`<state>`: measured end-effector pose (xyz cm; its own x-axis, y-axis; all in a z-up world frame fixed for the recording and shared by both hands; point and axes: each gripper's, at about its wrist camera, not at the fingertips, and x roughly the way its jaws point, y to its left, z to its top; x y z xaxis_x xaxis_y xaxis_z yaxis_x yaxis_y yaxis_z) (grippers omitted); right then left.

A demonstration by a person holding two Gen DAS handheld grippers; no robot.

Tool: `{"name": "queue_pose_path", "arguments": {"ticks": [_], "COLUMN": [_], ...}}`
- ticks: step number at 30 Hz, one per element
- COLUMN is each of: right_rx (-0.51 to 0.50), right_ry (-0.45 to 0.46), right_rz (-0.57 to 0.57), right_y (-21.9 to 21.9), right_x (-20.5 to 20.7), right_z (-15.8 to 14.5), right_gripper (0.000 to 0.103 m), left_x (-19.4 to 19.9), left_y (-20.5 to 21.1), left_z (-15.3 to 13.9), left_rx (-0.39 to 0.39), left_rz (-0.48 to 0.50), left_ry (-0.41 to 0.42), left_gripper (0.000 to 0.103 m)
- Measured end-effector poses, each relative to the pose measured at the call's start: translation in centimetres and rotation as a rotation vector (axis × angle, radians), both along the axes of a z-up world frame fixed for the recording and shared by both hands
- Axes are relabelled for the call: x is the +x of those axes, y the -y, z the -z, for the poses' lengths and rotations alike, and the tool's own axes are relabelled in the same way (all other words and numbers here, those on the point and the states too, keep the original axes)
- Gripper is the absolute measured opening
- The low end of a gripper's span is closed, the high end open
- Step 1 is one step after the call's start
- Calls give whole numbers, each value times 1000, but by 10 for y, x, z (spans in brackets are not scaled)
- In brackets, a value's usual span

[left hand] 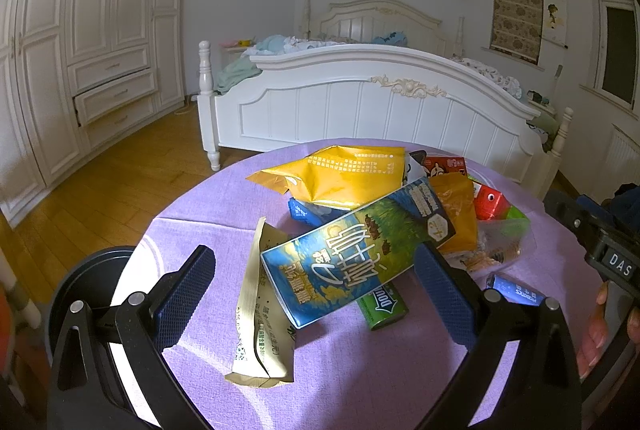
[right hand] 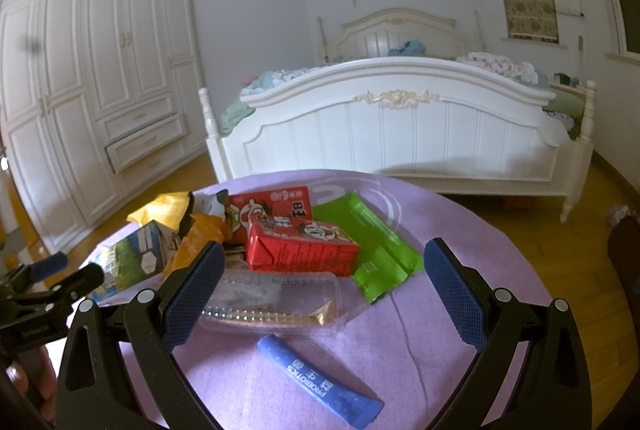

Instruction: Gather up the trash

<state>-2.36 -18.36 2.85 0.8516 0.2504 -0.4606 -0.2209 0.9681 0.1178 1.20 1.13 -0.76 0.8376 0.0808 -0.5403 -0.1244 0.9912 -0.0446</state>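
Both grippers, left (left hand: pixel 316 274) and right (right hand: pixel 324 282), hover spread and empty over the trash heaped on the table (right hand: pixel 460 214). The blue carton (left hand: pixel 352 246) on top looks light and stiff; take it across its flat sides. Two red cartons (right hand: pixel 300 244), one blue stick (right hand: pixel 320 378), perhaps two green packets (right hand: pixel 372 242).

The left wrist camera sat low over the near edge of the round table (left hand: pixel 192 226), close to the trash pile, facing the white bed (left hand: pixel 380 102) across the room; the right wrist camera looked the same way from further right; both shared the blue milk carton (left hand: pixel 352 250), the red cartons (right hand: pixel 300 242), the bed and the wardrobe (right hand: pixel 100 70) at frame left.
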Motion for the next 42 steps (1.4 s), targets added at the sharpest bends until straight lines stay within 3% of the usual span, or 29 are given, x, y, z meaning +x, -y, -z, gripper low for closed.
{"name": "queue_pose_path", "arguments": {"ticks": [12,17,21,26,27,29,32,33,36,38,42], "right_rx": [32,75,49,-137,-204,-240,-362,-394,-395,-363,-327], "right_ry": [-8,-35,-83,-184,-213,-246,-301,-318,-336,-375,-407], "right_rz": [2,-32,-191,-398,-431,-491,-531,-535,-544,-552,-540], "right_y": [4,14,32,24,18,10,-7,-11,-17,-15,-14], "right_x": [2,4,8,8,9,3,-1,0,5,13,22], "right_z": [2,-1,-15,2,9,22,44,50,58,58,57], "right_gripper": [98,98,98,98,95,90,71,67,64,53,33], "left_x": [-2,-7,-8,18,24,34,50,52,63,67,68], "left_y": [6,3,-3,13,19,31,40,40,36,29,14], "left_z": [-2,-6,-14,-20,-20,-16,-5,-2,8,11,13], "left_rx": [38,10,35,215,269,358,405,406,384,334,233], "left_rz": [3,45,186,347,381,445,504,513,534,528,500], "left_ry": [16,41,31,-45,-54,-68,-119,-133,-186,-203,-199], "left_gripper": [98,98,98,98,98,98,98,95,74,61,58]}}
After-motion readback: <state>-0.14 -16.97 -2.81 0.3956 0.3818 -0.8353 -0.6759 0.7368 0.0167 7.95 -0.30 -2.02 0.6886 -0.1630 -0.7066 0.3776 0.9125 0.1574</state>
